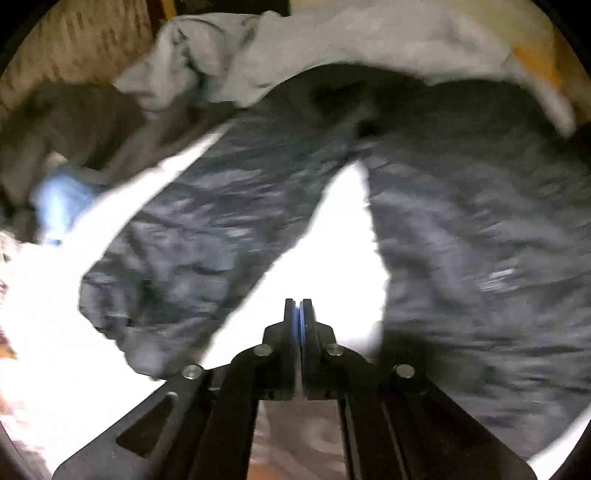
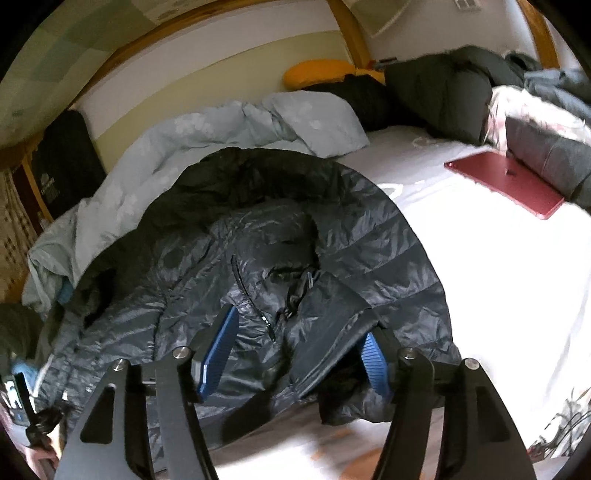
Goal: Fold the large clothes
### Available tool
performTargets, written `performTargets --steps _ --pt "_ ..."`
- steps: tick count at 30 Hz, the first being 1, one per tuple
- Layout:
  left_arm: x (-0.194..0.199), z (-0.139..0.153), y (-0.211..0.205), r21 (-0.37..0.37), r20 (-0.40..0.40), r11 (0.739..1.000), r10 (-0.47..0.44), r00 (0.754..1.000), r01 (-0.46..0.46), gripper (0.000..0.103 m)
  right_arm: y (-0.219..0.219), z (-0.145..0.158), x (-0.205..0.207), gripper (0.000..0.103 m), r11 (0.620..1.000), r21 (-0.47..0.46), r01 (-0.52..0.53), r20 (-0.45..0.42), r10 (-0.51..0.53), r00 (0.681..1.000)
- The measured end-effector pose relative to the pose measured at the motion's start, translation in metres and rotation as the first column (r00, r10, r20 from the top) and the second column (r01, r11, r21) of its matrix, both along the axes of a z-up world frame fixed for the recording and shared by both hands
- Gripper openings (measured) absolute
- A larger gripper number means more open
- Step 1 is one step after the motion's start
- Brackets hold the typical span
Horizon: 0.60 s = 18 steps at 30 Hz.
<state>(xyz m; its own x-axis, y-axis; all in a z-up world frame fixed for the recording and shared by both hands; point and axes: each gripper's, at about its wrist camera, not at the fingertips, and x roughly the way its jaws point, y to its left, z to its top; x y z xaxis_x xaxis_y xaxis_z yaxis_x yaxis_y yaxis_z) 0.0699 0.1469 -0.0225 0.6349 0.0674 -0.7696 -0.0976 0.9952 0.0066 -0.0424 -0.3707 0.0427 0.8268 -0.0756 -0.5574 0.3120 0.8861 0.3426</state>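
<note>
A dark grey quilted puffer jacket lies spread on the white bed sheet, its zip and pocket facing up. In the right wrist view my right gripper stands open over the jacket's near hem, blue pads wide apart with fabric below them and nothing pinched. The left wrist view is blurred. There the jacket shows a sleeve running down to the left and the body on the right. My left gripper is shut over the bare sheet between them, holding nothing.
A pale blue duvet is bunched behind the jacket. A dark red flat case lies at the right beside a heap of dark clothes. An orange pillow rests against the wooden bed frame.
</note>
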Motion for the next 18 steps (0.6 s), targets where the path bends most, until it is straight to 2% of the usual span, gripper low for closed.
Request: performTargets --steps 1,2,3,4,5,8,10,12,13,14,16,18 --pt "-0.003 0.006 -0.001 -0.083 0.014 0.995 -0.051 0.999 0.052 0.020 -0.003 -0.001 0.000 0.065 1.000 0.026 -0.007 0.004 0.007 1.000" --pt "-0.006 0.010 -0.003 -0.135 0.021 0.987 -0.087 0.996 0.089 0.047 -0.004 -0.002 0.001 0.065 0.999 0.046 -0.019 0.002 0.019 1.000" --pt "-0.006 0.013 -0.010 -0.150 0.018 0.983 -0.108 0.994 0.109 0.060 -0.004 -0.003 0.002 0.065 0.998 0.061 -0.034 -0.003 0.035 0.999" --pt "-0.006 0.014 -0.018 -0.133 0.011 0.984 -0.119 0.993 0.119 0.079 -0.005 -0.005 0.005 0.065 0.995 0.082 -0.060 -0.015 0.061 0.998" --pt "-0.006 0.010 -0.027 -0.107 -0.004 0.985 -0.136 0.991 0.135 0.082 -0.005 -0.006 0.007 0.065 0.991 0.099 -0.086 -0.025 0.088 0.996" --pt "0.002 -0.018 -0.052 0.006 -0.133 0.985 -0.171 0.976 0.173 0.082 -0.007 -0.003 0.003 0.065 0.987 0.126 -0.102 -0.007 0.103 0.995" --pt "-0.003 -0.022 -0.061 0.066 -0.092 0.980 -0.180 0.979 0.186 0.079 -0.010 0.010 -0.010 0.065 0.988 0.107 -0.109 0.060 0.103 0.993" --pt "-0.004 -0.018 -0.064 0.041 -0.075 0.976 -0.210 0.975 0.213 0.046 -0.014 0.023 -0.021 0.065 0.990 0.088 -0.106 0.128 0.094 0.987" --pt "-0.006 -0.014 -0.063 0.035 -0.058 0.978 -0.205 0.977 0.207 0.023 -0.017 0.027 -0.026 0.065 0.993 0.072 -0.088 0.156 0.076 0.985" --pt "-0.010 -0.007 -0.061 0.044 -0.019 0.981 -0.188 0.982 0.189 0.008 -0.019 0.030 -0.030 0.065 0.996 0.052 -0.065 0.168 0.055 0.984" --pt "-0.021 0.011 -0.057 0.086 0.123 0.986 -0.154 0.980 0.144 0.007 -0.025 0.030 -0.029 0.065 0.999 0.033 -0.025 0.150 0.019 0.988" --pt "-0.028 0.030 -0.050 0.147 0.208 0.987 -0.098 0.973 0.068 0.007 -0.032 0.024 -0.027 0.065 0.998 0.059 0.001 0.124 -0.009 0.992"
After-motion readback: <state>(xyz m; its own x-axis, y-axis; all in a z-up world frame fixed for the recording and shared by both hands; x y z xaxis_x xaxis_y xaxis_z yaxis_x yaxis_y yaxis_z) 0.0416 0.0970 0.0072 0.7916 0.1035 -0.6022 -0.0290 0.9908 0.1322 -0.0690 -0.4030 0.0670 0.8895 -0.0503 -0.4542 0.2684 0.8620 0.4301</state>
